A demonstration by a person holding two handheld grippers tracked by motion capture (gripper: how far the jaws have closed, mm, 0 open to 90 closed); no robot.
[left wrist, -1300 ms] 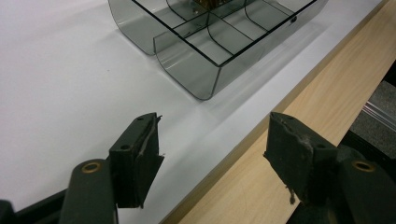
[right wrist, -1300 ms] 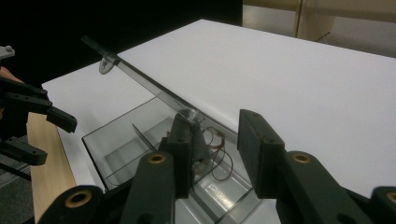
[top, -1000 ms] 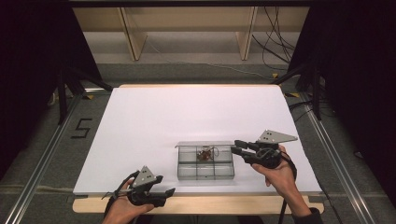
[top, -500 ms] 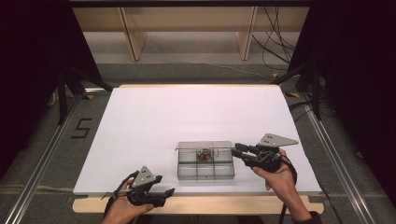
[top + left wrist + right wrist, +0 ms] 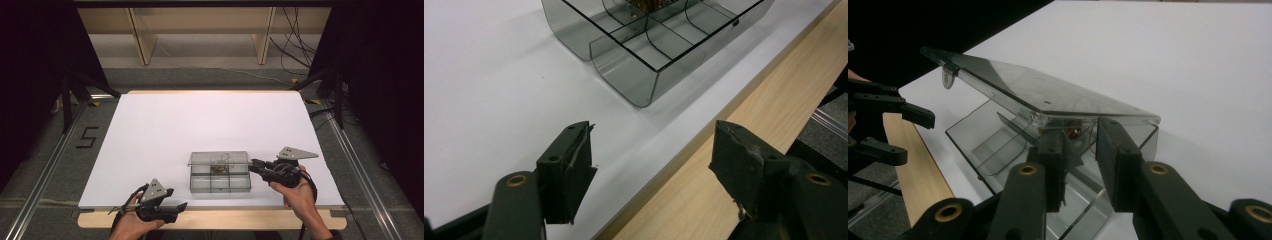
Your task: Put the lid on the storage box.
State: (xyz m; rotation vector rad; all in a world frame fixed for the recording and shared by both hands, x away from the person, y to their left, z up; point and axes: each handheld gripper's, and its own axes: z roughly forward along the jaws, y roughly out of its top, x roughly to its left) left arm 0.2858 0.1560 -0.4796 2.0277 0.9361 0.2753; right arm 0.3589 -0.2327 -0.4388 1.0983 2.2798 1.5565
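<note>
Centrally, toward the near edge of the white table (image 5: pixel 165 130): one smoky clear compartment box (image 5: pixel 220 181), its hinged lid (image 5: pixel 220 158) raised and tilted; small brownish contents sit in a far compartment, too small to identify.

Right gripper (image 5: pixel 255 166): at the box's right end, jaws nearly together under the lid's edge; in the right gripper view (image 5: pixel 1078 150) the lid's rim lies just above the tips, and whether they pinch it I cannot tell.

Left gripper (image 5: pixel 180 206): over the wooden front strip (image 5: pixel 240 219), well apart from the box, jaws spread wide with nothing between them (image 5: pixel 651 150).

Open room: broad bare white surface to the left of and beyond the box; narrow margin between box and the near table edge.
</note>
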